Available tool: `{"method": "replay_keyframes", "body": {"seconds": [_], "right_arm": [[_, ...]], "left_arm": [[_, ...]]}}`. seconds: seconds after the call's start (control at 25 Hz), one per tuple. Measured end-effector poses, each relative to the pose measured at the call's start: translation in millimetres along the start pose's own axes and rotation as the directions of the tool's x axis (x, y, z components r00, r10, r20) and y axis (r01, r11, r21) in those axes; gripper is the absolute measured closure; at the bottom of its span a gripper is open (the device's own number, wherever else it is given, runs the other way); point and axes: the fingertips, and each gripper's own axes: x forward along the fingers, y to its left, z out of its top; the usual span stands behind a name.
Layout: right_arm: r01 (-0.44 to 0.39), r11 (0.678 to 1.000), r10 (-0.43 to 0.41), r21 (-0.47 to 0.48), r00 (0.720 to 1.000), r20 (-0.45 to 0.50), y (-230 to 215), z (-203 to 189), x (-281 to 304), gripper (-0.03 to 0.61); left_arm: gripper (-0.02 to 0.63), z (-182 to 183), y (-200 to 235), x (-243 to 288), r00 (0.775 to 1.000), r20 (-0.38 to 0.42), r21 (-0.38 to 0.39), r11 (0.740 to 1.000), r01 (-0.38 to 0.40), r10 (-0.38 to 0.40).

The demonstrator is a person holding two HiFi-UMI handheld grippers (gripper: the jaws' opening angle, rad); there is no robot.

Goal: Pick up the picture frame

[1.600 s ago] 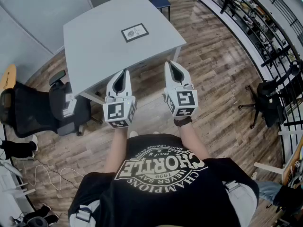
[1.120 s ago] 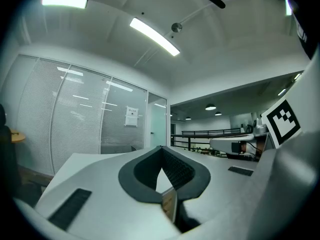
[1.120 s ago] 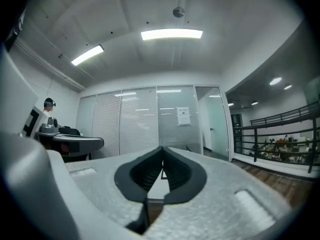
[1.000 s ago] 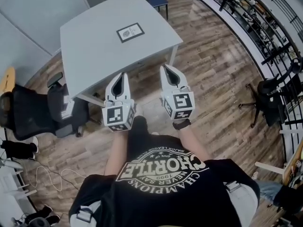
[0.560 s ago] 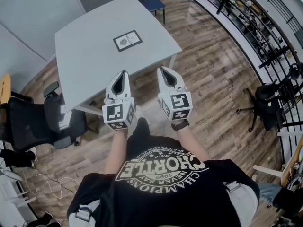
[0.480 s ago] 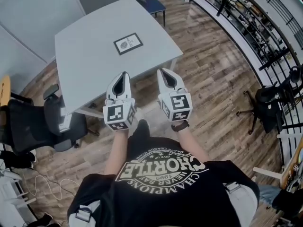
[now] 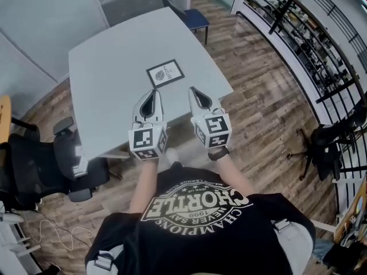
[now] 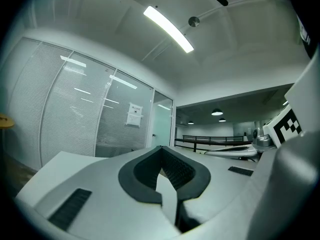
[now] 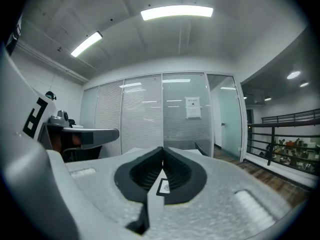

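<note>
Nothing is lifted yet: the picture frame (image 7: 166, 73) lies flat on the table (image 7: 109, 67), upper centre of the head view. Just below it, the left gripper (image 7: 152, 91) and right gripper (image 7: 192, 89) are both closed and empty, so the reach, opening and grasp all remain.

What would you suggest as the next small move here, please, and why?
Probably open the right gripper: its jaws are shut and empty, while the picture frame lies flat on the table, untouched, just beyond its tip.
</note>
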Motion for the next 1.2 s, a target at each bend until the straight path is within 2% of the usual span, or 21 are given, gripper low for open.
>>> {"method": "replay_keyframes", "body": {"seconds": [0.24,0.44,0.64,0.88,1.08,1.2], "right_arm": [[-0.071,0.997,0.07,-0.037,0.997,-0.031,7.2,3.6,78.0,0.58],[-0.08,0.996,0.079,-0.034,0.996,-0.034,-2.8,3.7,123.4,0.58],[-0.07,0.997,0.072,0.027,0.992,-0.099,-21.2,-23.8,148.8,0.58],[-0.085,0.995,0.094,0.053,0.978,-0.187,-62.9,-65.1,192.6,0.58],[-0.108,0.991,0.124,0.076,0.956,-0.265,-94.0,-97.6,238.2,0.58],[-0.125,0.986,0.154,0.109,0.933,-0.326,-105.0,-124.2,261.4,0.578]], "left_arm": [[0.607,-17.4,59.6,45.2,0.999,-0.038,-0.044,0.998,-0.04,0.038],[0.607,-24.6,84.9,80.4,0.998,-0.054,-0.049,0.998,-0.039,0.036],[0.607,-53.5,91.2,108.5,0.992,-0.128,-0.077,0.997,-0.029,0.019],[0.607,-93.0,87.1,153.5,0.978,-0.208,-0.095,0.995,-0.03,0.01],[0.607,-118.8,107.7,188.9,0.962,-0.267,-0.081,0.994,-0.078,0.054],[0.607,-138.5,123.9,204.1,0.945,-0.314,-0.095,0.987,-0.131,0.095]]}}
